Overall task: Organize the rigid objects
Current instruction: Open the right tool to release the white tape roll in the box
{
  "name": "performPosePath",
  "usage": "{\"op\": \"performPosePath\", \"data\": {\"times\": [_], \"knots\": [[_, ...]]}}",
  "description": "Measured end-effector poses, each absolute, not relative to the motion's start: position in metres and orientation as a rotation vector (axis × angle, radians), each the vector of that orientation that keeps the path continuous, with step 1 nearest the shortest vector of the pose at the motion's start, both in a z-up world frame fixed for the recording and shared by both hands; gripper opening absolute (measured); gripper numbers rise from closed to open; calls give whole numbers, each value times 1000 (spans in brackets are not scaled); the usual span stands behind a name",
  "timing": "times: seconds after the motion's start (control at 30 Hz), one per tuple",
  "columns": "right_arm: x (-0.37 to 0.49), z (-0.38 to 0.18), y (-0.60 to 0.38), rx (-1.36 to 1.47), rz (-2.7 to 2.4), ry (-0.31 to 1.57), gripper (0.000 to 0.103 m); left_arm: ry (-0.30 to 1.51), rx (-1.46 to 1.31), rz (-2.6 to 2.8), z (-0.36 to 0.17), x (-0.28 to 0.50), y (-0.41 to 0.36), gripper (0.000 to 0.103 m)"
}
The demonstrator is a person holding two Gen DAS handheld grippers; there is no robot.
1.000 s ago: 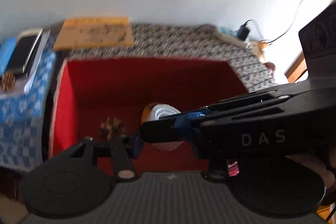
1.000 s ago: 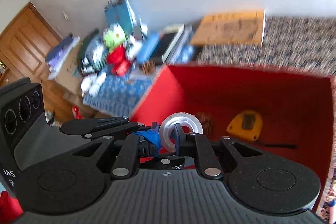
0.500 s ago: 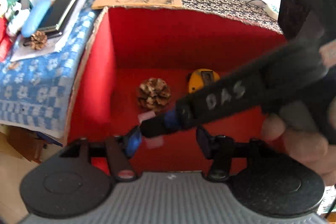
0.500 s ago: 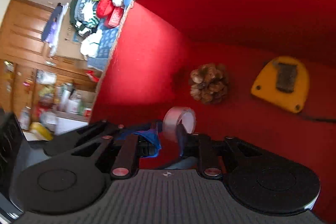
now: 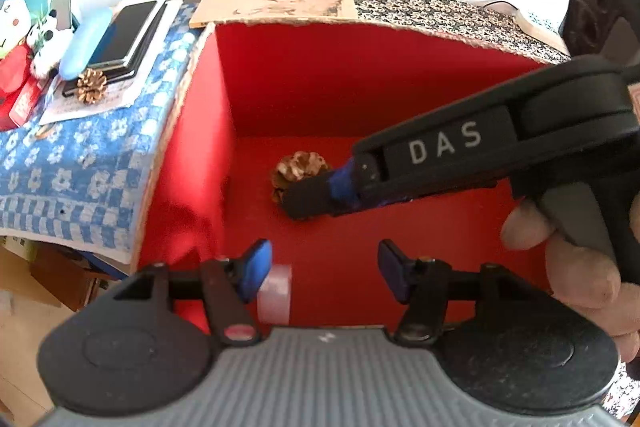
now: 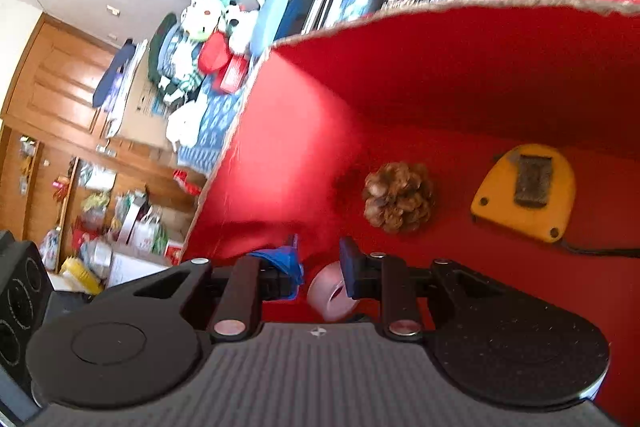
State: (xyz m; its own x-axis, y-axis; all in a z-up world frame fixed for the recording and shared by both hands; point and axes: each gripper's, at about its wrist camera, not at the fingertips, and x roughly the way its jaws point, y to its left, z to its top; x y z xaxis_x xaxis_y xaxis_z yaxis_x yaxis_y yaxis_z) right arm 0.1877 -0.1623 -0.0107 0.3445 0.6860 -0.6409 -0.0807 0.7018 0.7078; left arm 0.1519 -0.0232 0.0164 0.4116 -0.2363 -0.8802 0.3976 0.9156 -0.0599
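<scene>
Red box (image 6: 460, 67) fills frame centre | right gripper (image 6: 320, 263) low centre, fingers apart, tape roll (image 6: 330, 293) loose between them, above box floor | left gripper (image 5: 320, 263) fingers apart, empty | advice: withdraw straight, clear of pine cone (image 6: 398, 197).

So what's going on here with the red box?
A person is tidying small things into a red box with two hand-held grippers. The right gripper reaches inside, a tape roll lying loose just below its open fingers, near a pine cone and yellow tape measure. The left gripper hovers open, empty.
</scene>
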Motion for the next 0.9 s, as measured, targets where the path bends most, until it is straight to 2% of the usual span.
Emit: {"op": "performPosePath", "data": {"times": [0.43, 0.9], "knots": [[170, 2, -175, 567, 255, 981, 7, 1018, 225, -376, 28, 146, -28, 65], [111, 28, -200, 570, 47, 879, 8, 934, 280, -326, 53, 126, -29, 72]]}}
